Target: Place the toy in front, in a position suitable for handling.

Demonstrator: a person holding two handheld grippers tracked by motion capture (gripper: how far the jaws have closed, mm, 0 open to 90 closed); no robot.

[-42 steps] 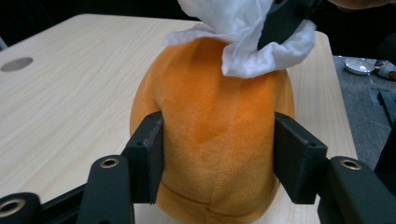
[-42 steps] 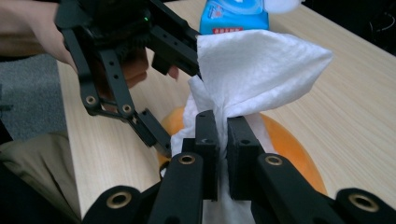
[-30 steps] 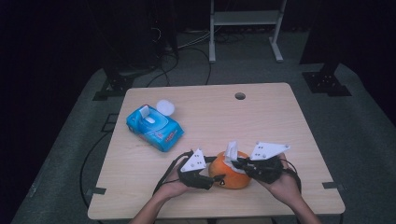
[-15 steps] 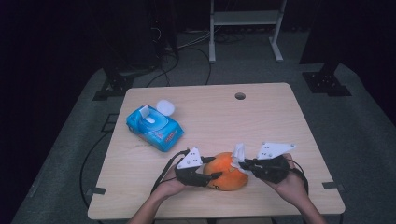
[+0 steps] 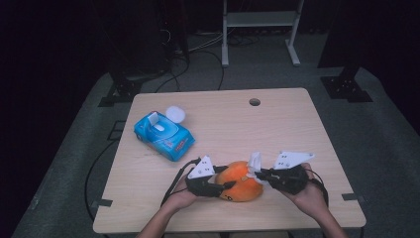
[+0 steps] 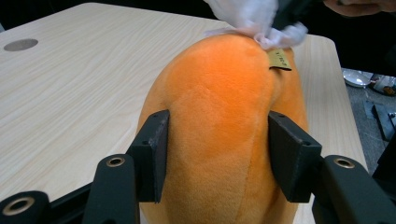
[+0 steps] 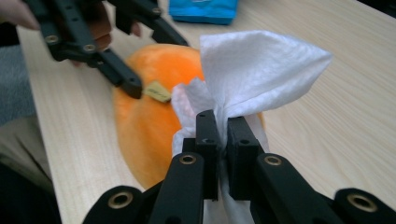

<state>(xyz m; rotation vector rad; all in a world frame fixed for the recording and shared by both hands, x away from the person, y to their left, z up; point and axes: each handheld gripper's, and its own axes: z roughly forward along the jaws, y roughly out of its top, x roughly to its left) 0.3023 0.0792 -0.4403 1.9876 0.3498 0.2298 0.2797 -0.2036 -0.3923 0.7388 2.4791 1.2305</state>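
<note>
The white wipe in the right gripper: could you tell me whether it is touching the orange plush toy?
Touching. In the left gripper view the white wipe rests bunched on top of the orange plush toy, beside its tag; the right gripper is clamped on it.

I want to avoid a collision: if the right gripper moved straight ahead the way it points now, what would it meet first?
Probably the orange plush toy. The right gripper, shut on a white wipe, points at it from close by, with the left gripper just beyond, gripping the toy. Whether the wipe already touches the toy is unclear.
</note>
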